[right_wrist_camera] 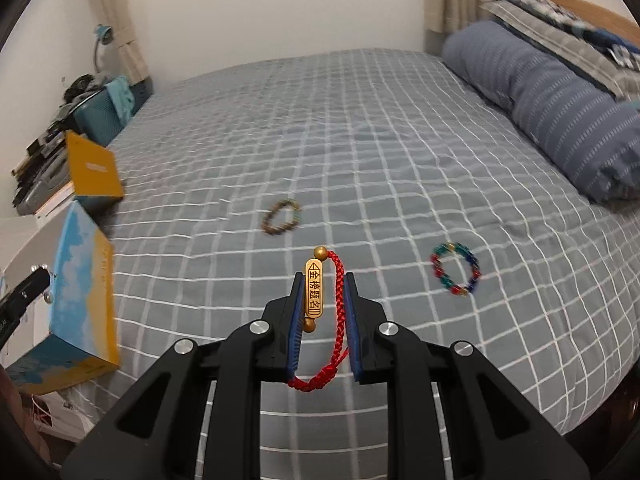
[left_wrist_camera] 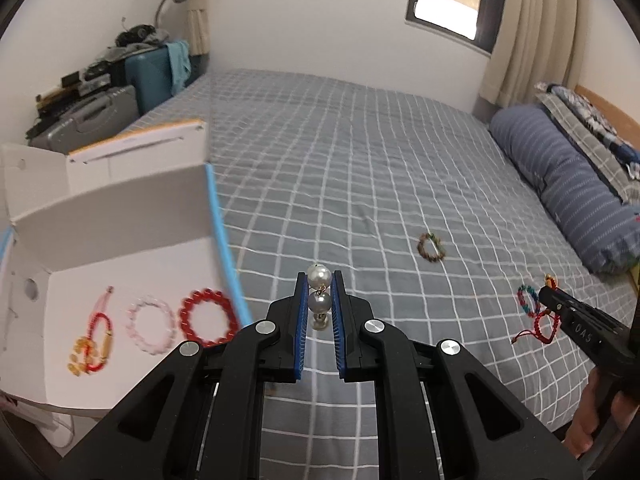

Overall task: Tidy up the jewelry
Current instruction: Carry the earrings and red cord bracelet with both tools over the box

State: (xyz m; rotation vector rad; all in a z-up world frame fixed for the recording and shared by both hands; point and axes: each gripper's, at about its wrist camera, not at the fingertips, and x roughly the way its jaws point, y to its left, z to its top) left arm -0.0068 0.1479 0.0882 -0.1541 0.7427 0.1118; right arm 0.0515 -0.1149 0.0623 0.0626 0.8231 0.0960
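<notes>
In the left wrist view we see the open box (left_wrist_camera: pixel 120 216) blurred, its left side cut off by the frame. The right gripper (left_wrist_camera: pixel 550 300) hides part of the red cord bracelet (left_wrist_camera: pixel 542 326). The brown bead bracelet (right_wrist_camera: pixel 281 216) is blurred in the right wrist view.

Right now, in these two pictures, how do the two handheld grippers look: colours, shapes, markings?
Both are matte black plastic tools. The left gripper and the right gripper each have two angular linkage arms with round silver pivot bolts and flat fingers lined with ribbed blue pads. In the left wrist view, the right gripper's side bears pale embossed characters, too blurred to read. No cables show.
</notes>
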